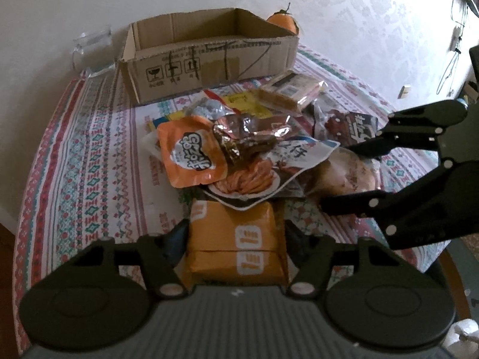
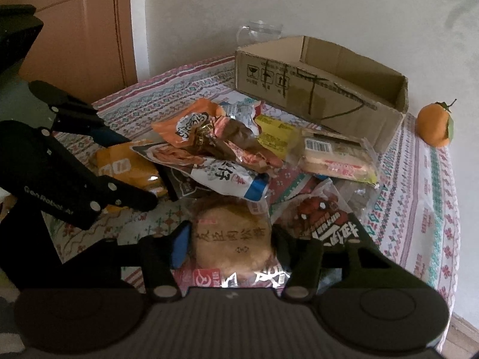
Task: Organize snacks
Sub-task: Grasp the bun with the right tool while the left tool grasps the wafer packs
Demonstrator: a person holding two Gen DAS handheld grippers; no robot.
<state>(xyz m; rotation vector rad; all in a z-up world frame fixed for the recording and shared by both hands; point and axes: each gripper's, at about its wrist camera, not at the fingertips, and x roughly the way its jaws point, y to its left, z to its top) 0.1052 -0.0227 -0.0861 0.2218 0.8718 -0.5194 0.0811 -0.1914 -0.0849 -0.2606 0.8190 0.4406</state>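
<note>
One cardboard box point(image 1: 209, 56) stands open and empty at the far side of the table point(image 1: 89, 161), close to the wall, and everything else is placed from it. Left of the box the patterned cloth runs bare to the table's rounded edge, giving the widest free room; right of the box a narrower bare strip runs along the edge by the wall. One clear glass jug point(image 1: 92, 51) stands just left of the box, and one orange fruit point(image 2: 435, 125) sits behind its right end, near the wall.

In front of the box lies one loose heap of snack packets point(image 1: 239, 137), roughly ten, though overlap and blur make the count unsure. They touch and overlap one another and cover most of the cloth in front of the box, the farthest lying just below its front wall.

Two grippers work at the heap's near edge. The left gripper point(image 1: 236, 239) has its fingers against the sides of one orange packet point(image 1: 236, 233), the nearest piece of the heap, gripping it. The right gripper point(image 2: 230, 245) is closed narrow on one round pastry in clear wrap point(image 2: 230, 239), at the heap's near right. Each packet rests on the cloth, well apart from the box.
</note>
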